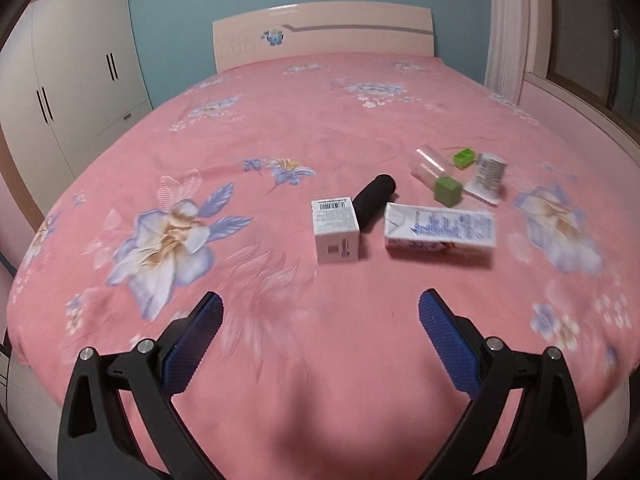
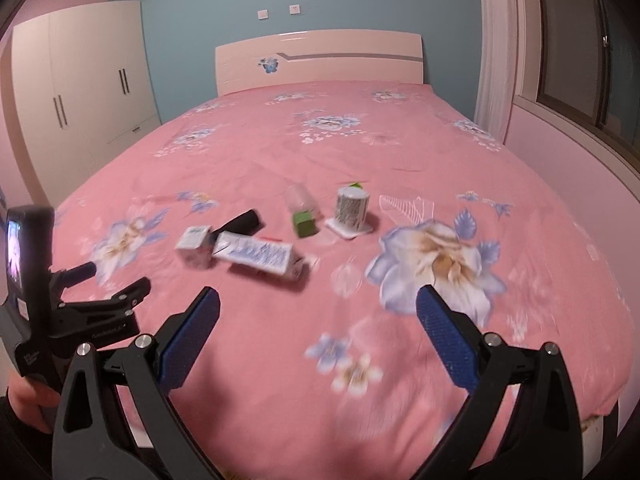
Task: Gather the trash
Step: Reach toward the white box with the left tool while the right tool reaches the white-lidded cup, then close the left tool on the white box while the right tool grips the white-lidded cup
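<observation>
Trash items lie in a loose cluster on the bed (image 1: pixel 280 128), ahead of both sets of fingers and well apart from them; nothing sits between the pads.

Left gripper (image 1: pixel 320 312): fingers spread wide, holding nothing. Straight ahead of it stands a small white box (image 1: pixel 336 230) with barcodes, cardboard, squarish. Touching its far right edge is a black cylinder (image 1: pixel 374 200), matte, lying on its side. Just right of the box lies a flattened white carton (image 1: pixel 438 230) with blue print, creased at one end.

Farther right: a clear plastic bottle (image 1: pixel 430 168) on its side with a green square cap (image 1: pixel 448 191); a separate green square piece (image 1: pixel 463 159) beyond it; a silvery printed cup (image 1: pixel 490 171) upright on a flat white card.

Right gripper (image 2: pixel 318 308): fingers likewise released, empty. From this view the carton (image 2: pixel 260 258) lies ahead and left of the gap, the box (image 2: pixel 194 246) touching its left end, the cylinder (image 2: pixel 242 222) behind both. The cup (image 2: pixel 352 208) stands ahead, slightly right of centre. Finger pads (image 2: pixel 446 340) are blue, ribbed rubber on black frames. The left gripper's body and camera screen show at the far left edge.

Bed cover: pink fabric, smooth, printed with large blue-white flowers. Pale headboard (image 2: pixel 320 58) with a blue flower motif; teal wall; white wardrobe (image 1: pixel 72 80) at left; a window with a white curtain at right.
</observation>
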{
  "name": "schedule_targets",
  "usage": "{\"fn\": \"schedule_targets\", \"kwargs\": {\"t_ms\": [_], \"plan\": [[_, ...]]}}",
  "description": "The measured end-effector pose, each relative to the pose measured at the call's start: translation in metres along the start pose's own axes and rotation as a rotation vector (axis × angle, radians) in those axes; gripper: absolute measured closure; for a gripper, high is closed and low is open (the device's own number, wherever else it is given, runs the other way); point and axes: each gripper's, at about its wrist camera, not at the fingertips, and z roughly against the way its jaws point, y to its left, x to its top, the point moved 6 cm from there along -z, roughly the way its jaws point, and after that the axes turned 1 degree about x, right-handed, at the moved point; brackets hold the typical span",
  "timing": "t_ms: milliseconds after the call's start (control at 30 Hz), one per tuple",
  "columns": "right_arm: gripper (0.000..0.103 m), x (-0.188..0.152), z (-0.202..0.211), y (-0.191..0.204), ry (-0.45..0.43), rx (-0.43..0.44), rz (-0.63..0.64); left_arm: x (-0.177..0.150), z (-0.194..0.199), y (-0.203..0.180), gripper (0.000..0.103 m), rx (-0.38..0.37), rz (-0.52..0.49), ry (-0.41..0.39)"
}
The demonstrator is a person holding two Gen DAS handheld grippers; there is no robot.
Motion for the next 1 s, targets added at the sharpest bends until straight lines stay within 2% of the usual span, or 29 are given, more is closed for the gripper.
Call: {"fn": "schedule_targets", "kwargs": {"t_ms": [200, 400, 567, 600, 700, 733, 800, 833, 867, 1000], "plan": [[0.007, 0.016, -0.083, -0.019, 0.071, -0.023, 0.012, 0.014, -0.064, -0.001, 0.003, -0.002, 0.027, 0.058], [0.007, 0.03, -0.165, -0.028, 0.146, -0.069, 0.061, 0.027, -0.108, -0.006, 0.003, 0.008, 0.015, 0.05], [0.007, 0.045, -0.233, -0.038, 0.203, -0.111, 0.085, 0.034, -0.136, -0.006, 0.004, -0.039, 0.064, 0.086], [0.007, 0.049, -0.243, -0.039, 0.206, -0.113, 0.086, 0.036, -0.141, -0.006, 0.006, -0.044, 0.07, 0.091], [0.007, 0.058, -0.269, -0.044, 0.21, -0.102, 0.073, 0.039, -0.153, -0.006, 0.035, -0.088, 0.092, 0.124], [0.01, 0.061, -0.276, -0.045, 0.209, -0.092, 0.066, 0.04, -0.157, -0.007, 0.04, -0.111, 0.1, 0.135], [0.034, 0.063, -0.286, -0.044, 0.227, -0.06, 0.059, 0.041, -0.161, -0.007, 0.049, -0.134, 0.108, 0.137], [0.05, 0.063, -0.291, -0.044, 0.244, -0.038, 0.049, 0.042, -0.162, -0.007, 0.055, -0.141, 0.109, 0.132], [0.05, 0.062, -0.295, -0.044, 0.259, -0.017, 0.035, 0.043, -0.162, -0.008, 0.056, -0.15, 0.11, 0.129], [0.051, 0.062, -0.291, -0.04, 0.247, -0.021, 0.055, 0.044, -0.162, -0.005, 0.057, -0.17, 0.123, 0.13]]}}
